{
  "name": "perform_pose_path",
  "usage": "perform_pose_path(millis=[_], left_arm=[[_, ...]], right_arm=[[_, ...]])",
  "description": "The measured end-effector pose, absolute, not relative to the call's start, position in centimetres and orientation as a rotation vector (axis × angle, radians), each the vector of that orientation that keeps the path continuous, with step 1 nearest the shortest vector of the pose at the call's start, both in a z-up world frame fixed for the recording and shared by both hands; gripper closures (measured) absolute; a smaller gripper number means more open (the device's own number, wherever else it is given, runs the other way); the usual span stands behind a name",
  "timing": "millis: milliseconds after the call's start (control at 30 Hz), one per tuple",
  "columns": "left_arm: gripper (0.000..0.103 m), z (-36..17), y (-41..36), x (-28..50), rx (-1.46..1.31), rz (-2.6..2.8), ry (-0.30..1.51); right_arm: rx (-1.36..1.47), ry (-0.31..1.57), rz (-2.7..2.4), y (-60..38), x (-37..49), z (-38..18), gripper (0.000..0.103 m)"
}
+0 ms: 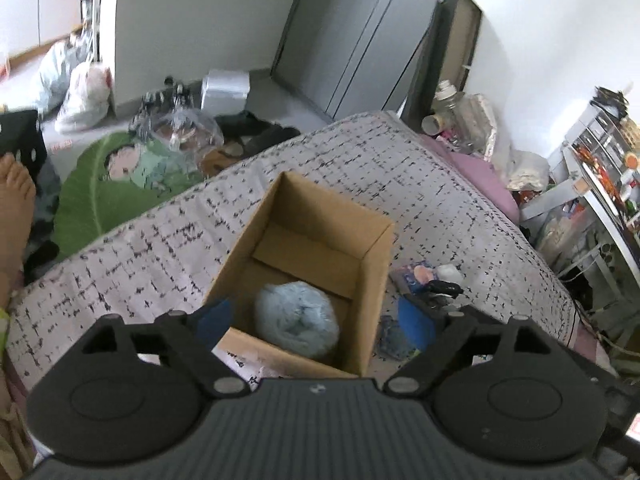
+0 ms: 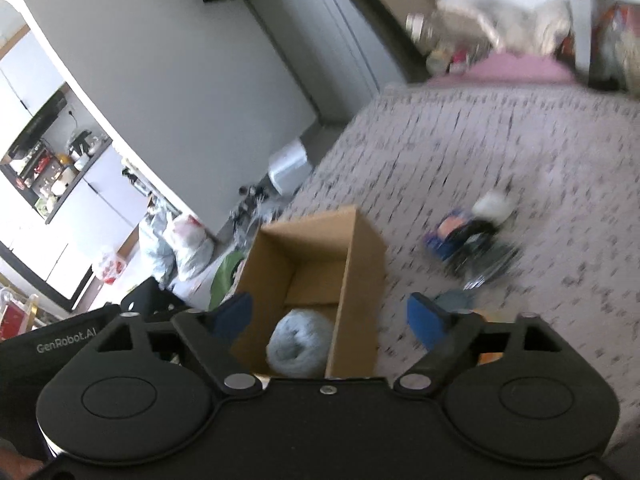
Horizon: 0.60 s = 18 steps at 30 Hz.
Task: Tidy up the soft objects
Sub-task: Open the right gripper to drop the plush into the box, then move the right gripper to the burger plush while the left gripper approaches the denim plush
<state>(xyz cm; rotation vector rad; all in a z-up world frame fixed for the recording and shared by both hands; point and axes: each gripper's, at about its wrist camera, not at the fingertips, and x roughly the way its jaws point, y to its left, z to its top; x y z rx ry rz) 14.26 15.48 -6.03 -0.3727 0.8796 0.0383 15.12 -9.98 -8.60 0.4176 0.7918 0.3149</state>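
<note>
Blue fluffy bundle (image 1: pixel 297 321) inside cardboard box (image 1: pixel 376 280); left gripper (image 1: pixel 314 320), right gripper (image 2: pixel 329 316) both spread, empty.

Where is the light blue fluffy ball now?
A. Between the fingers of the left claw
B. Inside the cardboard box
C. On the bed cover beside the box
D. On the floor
B: the ball lies on the bottom of the open box, with the box walls around it; no claw touches it.

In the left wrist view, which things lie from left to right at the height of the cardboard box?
Bare foot → green leaf-shaped cushion → open brown cardboard box holding a pale blue fluffy ball → small pile of blue, white and black soft items.
</note>
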Motion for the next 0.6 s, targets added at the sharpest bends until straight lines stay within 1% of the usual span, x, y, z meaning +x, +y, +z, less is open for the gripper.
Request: perform_pose_path(millis=[67,167,267,333,600], left_arm=[[0.011,-5.5,14.6,13.7,-0.356,0.041,0.872],[0.009,-4.8,13.4,13.2,-0.342,0.041,0.864],[0.007,-4.0,12.4,12.4,-0.331,0.037,0.848],[0.001,-3.6,11.9,11.9,-0.336,0.034,0.836],[0.0,-2.1,9.7,10.6,-0.306,0.02,0.794]], right_arm=[[0.414,0.776,0.318,-10.9,14.6,-8.0,0.015],[0.417,0.755,0.32,-12.2,14.0,-7.4,0.005],[0.42,0.741,0.323,-13.5,13.5,-6.9,0.004],[0.423,0.742,0.326,-14.3,13.2,-6.8,0.0],[0.424,0.712,0.327,-17.4,11.7,-5.9,0.0]])
